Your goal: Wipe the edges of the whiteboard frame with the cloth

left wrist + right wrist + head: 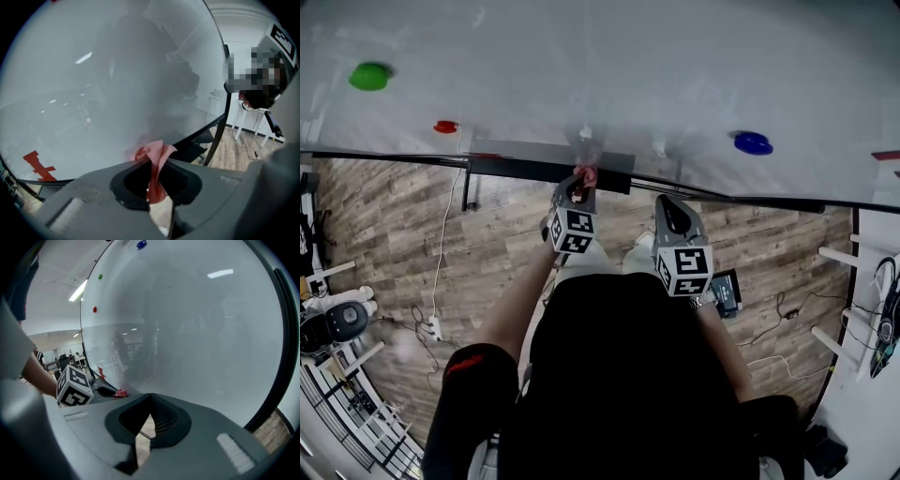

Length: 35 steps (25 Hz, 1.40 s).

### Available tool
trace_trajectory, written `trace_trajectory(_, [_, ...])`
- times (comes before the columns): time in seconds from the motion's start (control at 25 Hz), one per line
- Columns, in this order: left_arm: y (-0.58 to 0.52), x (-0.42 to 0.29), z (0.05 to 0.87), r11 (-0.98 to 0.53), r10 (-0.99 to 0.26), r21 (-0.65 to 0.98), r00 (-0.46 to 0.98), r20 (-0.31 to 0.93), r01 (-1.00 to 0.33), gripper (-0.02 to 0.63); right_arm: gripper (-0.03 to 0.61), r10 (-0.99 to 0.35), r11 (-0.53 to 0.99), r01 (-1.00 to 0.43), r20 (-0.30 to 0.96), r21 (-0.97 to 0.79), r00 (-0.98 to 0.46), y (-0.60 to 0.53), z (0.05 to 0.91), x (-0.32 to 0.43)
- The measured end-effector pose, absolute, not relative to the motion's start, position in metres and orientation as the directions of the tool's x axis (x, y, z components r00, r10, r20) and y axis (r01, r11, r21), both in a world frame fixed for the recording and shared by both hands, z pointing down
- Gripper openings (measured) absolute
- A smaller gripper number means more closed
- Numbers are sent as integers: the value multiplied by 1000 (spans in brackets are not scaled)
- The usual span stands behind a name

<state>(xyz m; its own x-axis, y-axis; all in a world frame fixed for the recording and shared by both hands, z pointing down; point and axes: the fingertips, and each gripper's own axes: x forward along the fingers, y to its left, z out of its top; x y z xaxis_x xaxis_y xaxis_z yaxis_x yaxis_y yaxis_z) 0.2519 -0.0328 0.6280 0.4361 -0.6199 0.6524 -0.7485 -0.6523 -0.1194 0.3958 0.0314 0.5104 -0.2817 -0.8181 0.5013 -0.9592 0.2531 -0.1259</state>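
One cloth (155,153), two grippers – I am working at the lower frame (525,170) of the whiteboard (600,66).
My left gripper (579,184) is clamping the single pink cloth between its jaws and holding it at the black bottom edge. My right gripper (150,398) is hovering just beside it, jaws together on nothing – three magnets, green (369,76), red (444,127) and blue (753,142), are dotting the board.

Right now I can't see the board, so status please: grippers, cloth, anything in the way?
Left gripper shut on pink cloth, at the whiteboard's lower frame. Right gripper shut, empty, alongside. Dark tray sits on the frame there.
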Motion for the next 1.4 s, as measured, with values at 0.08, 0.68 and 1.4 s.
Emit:
trace_trajectory(0.08, [-32, 253, 627, -648, -622, -117, 434, 652, -753, 48, 2, -817, 256, -959, 502, -124, -283, 32, 509, 397])
trace_trajectory(0.68, [-28, 263, 628, -634, -628, -112, 426, 651, -765, 48, 2, -811, 293, -949, 495, -118, -311, 29, 506, 400])
trace_trajectory(1.4, [-11, 311, 625, -638, -632, -119, 429, 646, -761, 48, 2, -806, 305, -944, 494, -125, -326, 52, 506, 438])
